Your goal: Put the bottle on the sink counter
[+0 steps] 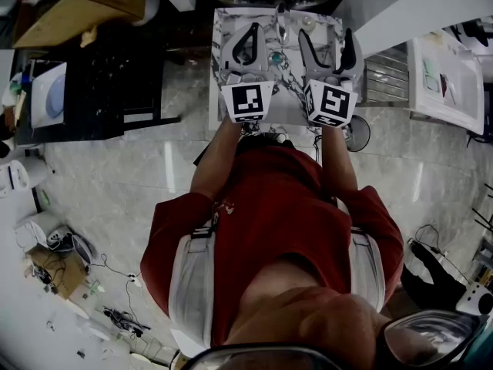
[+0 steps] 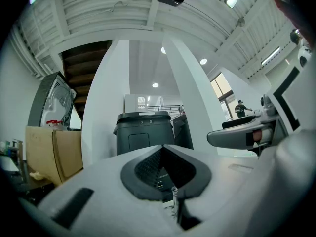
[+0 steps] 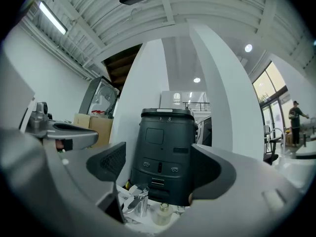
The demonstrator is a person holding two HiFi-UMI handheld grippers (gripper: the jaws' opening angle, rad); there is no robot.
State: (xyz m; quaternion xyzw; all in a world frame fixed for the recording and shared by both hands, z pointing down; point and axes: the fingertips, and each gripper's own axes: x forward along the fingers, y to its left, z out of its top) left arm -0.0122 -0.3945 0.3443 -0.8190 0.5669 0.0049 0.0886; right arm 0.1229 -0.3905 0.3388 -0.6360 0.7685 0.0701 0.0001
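Note:
A small pale bottle (image 3: pixel 162 213) with a round cap stands upright on the marbled sink counter (image 1: pixel 218 91), next to a chrome faucet (image 3: pixel 135 201). It sits low in the right gripper view, below and beyond the jaws. My right gripper (image 3: pixel 158 165) is open with nothing between its pads and hovers over the counter (image 1: pixel 326 38). In the left gripper view my left gripper (image 2: pixel 162 148) is shut, its tips meeting on nothing. In the head view it is raised beside the right one (image 1: pixel 253 29). There the bottle is too small to pick out among the items near the faucet (image 1: pixel 282 23).
A tall dark grey machine (image 3: pixel 165 152) stands behind the counter against a white pillar. Cardboard boxes (image 1: pixel 85 6) and a black cart (image 1: pixel 115 83) are at the left, white shelving (image 1: pixel 447 75) at the right. Cables and clutter lie on the floor (image 1: pixel 69 268).

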